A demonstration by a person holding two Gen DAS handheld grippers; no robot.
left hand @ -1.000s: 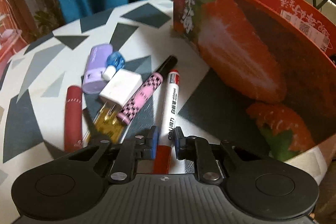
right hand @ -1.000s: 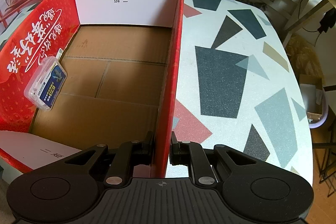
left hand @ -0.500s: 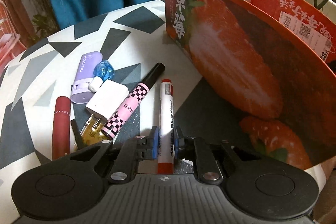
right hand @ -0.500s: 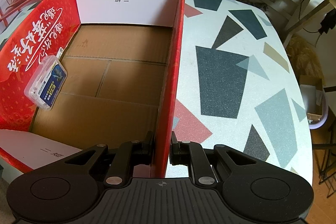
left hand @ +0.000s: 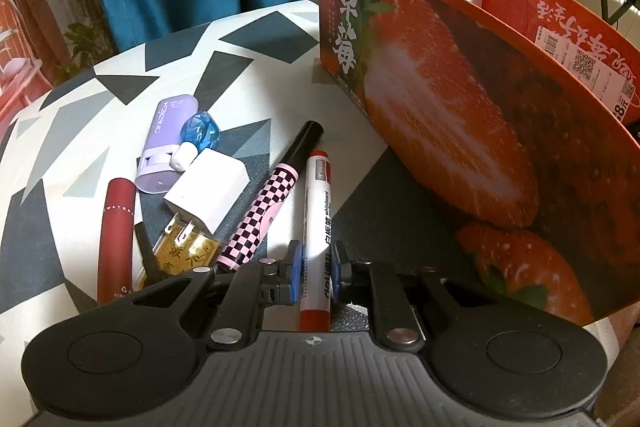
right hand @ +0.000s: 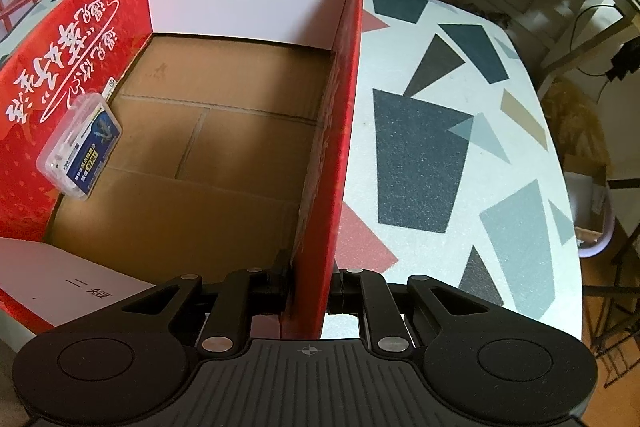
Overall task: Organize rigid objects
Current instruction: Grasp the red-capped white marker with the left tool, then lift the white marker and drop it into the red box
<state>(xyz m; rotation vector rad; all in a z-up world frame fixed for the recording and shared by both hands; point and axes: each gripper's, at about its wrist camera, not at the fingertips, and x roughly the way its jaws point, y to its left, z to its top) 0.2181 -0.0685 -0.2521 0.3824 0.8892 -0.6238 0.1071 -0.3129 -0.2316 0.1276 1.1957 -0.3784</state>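
**Inspector:** Start at the left of the worktop (left hand: 256,39). What lies there?

**Assistant:** A red tube (left hand: 116,235), a purple case (left hand: 166,143), a blue gem (left hand: 200,134), a white charger (left hand: 212,193) and a checked pen (left hand: 266,203), loosely heaped and touching. Just right of the pen is the marker (left hand: 318,211).

**Inspector:** State of the left gripper (left hand: 316,273)?

**Assistant:** Its fingers (left hand: 295,273) are closed on the marker near the rear end, blue pads on both sides. I cannot tell whether the front end has left the worktop.

**Inspector:** And to the right?

**Assistant:** The box (right hand: 240,163) stands beside the heap. One clear packet (right hand: 80,147) leans on its left inner wall. The right gripper (right hand: 310,287) pinches the box's near right wall, one finger inside and one outside.

**Inspector:** Recommendation?

**Assistant:** In my judgement, lift the marker straight up clear of the checked pen, carry it over the rim, and release it low on the bare floor. Hold the box firm throughout.
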